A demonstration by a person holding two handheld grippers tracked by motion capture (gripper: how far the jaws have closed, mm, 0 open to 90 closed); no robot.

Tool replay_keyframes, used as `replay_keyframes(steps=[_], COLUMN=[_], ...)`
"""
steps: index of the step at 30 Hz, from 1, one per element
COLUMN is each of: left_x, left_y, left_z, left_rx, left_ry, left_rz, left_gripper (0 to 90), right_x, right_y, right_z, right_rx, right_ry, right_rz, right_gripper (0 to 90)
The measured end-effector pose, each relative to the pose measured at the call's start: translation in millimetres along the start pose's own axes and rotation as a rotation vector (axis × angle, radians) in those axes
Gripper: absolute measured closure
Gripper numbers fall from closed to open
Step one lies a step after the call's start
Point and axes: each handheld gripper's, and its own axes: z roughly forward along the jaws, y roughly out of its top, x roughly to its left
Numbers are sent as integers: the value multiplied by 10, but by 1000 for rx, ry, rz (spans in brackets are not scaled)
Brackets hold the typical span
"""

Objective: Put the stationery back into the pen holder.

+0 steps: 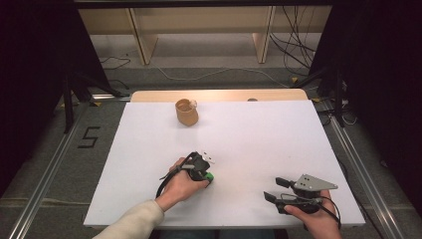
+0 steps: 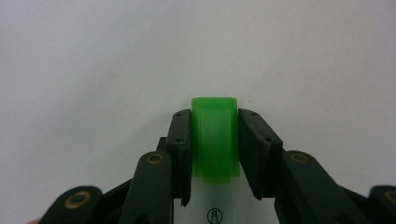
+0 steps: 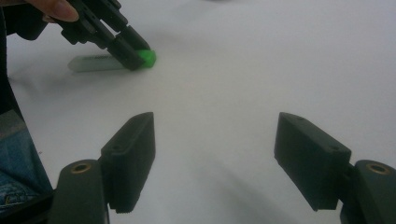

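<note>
At the left of the white table [image 1: 149, 199], the left gripper [image 1: 206, 174] points down at a highlighter pen [image 2: 215, 140] lying flat on the near-middle of the board. In the left gripper view its two black jaws sit one on each side of the green cap, the pads touching or all but touching the cap's flat sides, so I take it as a grip on the cap end. The pale, translucent barrel runs back under the gripper, with a small printed mark on it. From the right gripper view the same pen [image 3: 109, 61] lies level on the surface, cap outward, barrel trailing toward the person's hand.

It looks light, rigid and smooth plastic; it should lift easily, but a hold at one end lets the long barrel droop or swing. The cap may also pull off if it is tugged along the pen's length. A hold nearer the middle of the barrel would balance better.

Further back stands a tan cup [image 1: 187, 111], well apart from the pen.

At the right, the right gripper [image 1: 275, 189] hovers near the table's front edge, jaws spread wide with nothing between them.
</note>
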Motion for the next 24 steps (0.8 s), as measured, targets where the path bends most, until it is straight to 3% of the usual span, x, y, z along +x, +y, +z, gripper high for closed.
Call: replay_keyframes(steps=[7, 24], left_x=[23, 112], left_y=[-14, -43], left_z=[-75, -318], left_rx=[-70, -338], left_ry=[-9, 50], left_rz=[-19, -26], left_gripper=[669, 669], right_x=[-4, -2], right_y=[-1, 0], right_z=[-7, -12], right_rx=[1, -1], right_ry=[0, 1], right_rz=[3, 3], right_gripper=[298, 297])
